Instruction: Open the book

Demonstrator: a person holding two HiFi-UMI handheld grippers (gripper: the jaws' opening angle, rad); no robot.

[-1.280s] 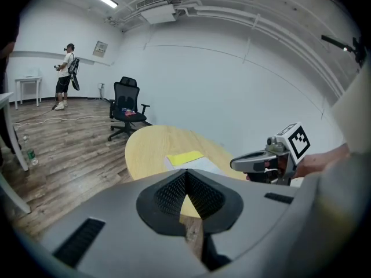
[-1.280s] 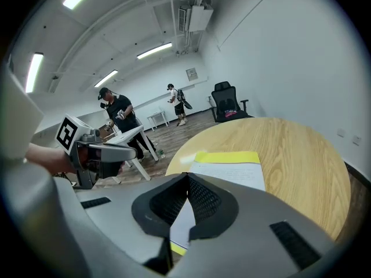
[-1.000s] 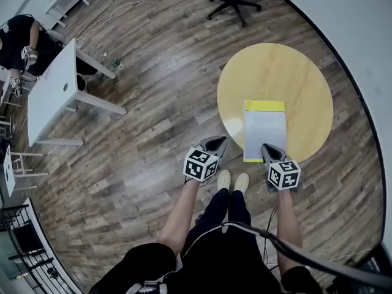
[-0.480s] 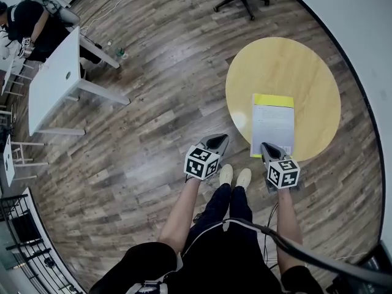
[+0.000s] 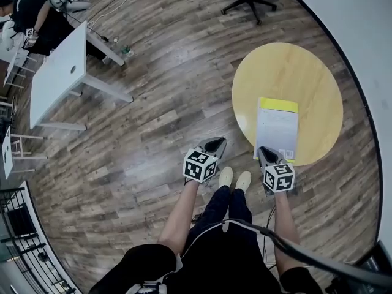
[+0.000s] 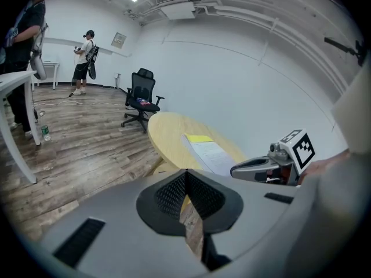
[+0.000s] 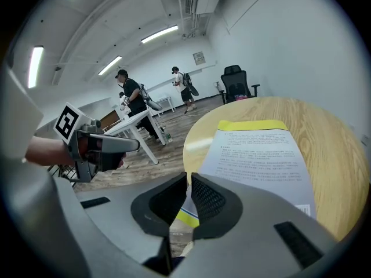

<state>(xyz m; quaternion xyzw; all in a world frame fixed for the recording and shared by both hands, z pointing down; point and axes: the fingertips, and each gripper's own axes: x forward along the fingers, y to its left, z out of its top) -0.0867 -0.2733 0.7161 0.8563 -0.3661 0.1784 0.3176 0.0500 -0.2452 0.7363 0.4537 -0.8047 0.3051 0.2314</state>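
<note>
Book point(image 5: 277, 130): lay closed at the round table's point(image 5: 288, 60) near edge.
Right gripper point(image 5: 265, 152): jaws together, empty; hovered at the book's near end, likely to lift its cover.
Left gripper point(image 5: 215, 143): jaws together, empty, off the table.

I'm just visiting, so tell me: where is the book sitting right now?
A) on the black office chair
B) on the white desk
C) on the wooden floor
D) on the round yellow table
D: the book lies flat on the round yellow table, near the table's edge closest to the person. It is not on the floor, the desk or the chair.
</note>
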